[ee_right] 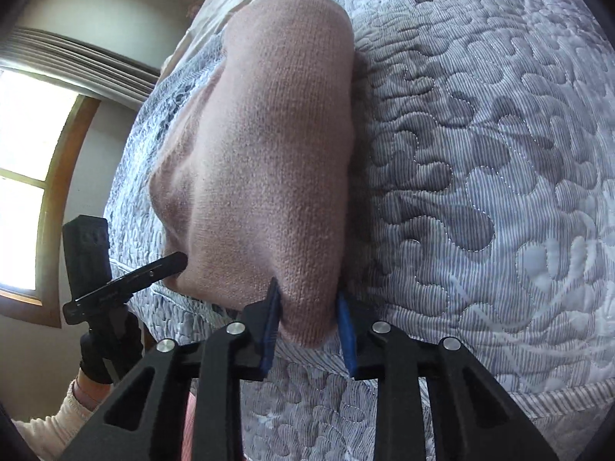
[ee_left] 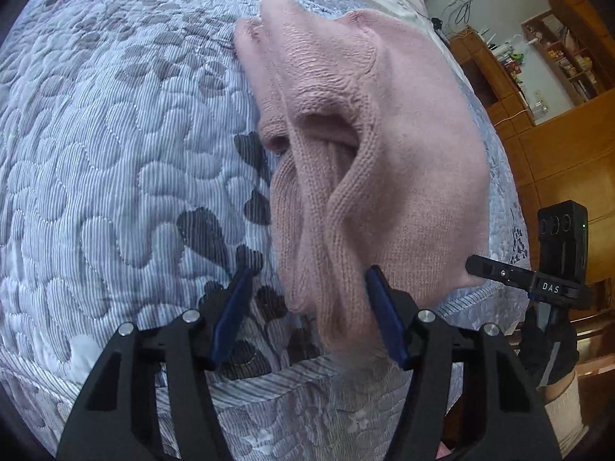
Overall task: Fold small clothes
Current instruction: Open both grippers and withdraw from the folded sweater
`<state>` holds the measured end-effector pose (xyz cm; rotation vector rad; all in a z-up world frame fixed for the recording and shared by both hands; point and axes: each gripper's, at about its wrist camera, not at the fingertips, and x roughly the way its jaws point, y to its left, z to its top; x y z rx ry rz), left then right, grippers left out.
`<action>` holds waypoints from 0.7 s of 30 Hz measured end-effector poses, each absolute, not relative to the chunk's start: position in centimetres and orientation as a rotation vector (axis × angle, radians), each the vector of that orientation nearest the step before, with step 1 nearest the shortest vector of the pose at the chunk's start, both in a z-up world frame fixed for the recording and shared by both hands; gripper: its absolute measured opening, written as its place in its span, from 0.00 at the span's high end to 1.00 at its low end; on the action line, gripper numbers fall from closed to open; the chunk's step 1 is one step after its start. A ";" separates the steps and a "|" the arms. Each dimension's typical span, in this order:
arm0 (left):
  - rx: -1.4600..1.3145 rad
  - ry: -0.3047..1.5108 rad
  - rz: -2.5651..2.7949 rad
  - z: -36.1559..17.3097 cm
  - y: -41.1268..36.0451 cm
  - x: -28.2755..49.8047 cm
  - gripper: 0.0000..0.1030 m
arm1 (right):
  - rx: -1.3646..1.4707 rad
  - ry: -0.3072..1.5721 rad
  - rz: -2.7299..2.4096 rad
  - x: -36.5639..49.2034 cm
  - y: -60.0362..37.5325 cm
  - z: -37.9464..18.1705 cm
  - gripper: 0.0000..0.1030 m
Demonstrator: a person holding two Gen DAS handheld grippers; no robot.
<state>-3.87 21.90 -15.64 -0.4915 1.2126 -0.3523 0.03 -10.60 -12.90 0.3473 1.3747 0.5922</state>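
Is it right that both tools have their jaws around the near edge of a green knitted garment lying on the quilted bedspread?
Not quite: the knitted garment is pink, not green, as both wrist views show. The rest holds: the left gripper and right gripper each have their jaws around its near edge, and it lies on the quilted bedspread.

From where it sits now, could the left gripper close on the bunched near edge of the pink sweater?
Probably yes. The left gripper is open, and the bunched folds of the pink knit sweater already hang between its blue-padded fingers. Nothing blocks them; the right gripper holds another corner, off to the side.
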 end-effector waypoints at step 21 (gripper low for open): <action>-0.394 1.174 -0.214 -8.7 21.3 -9.5 0.29 | 0.117 1.287 0.381 -4.6 -11.8 -6.5 0.19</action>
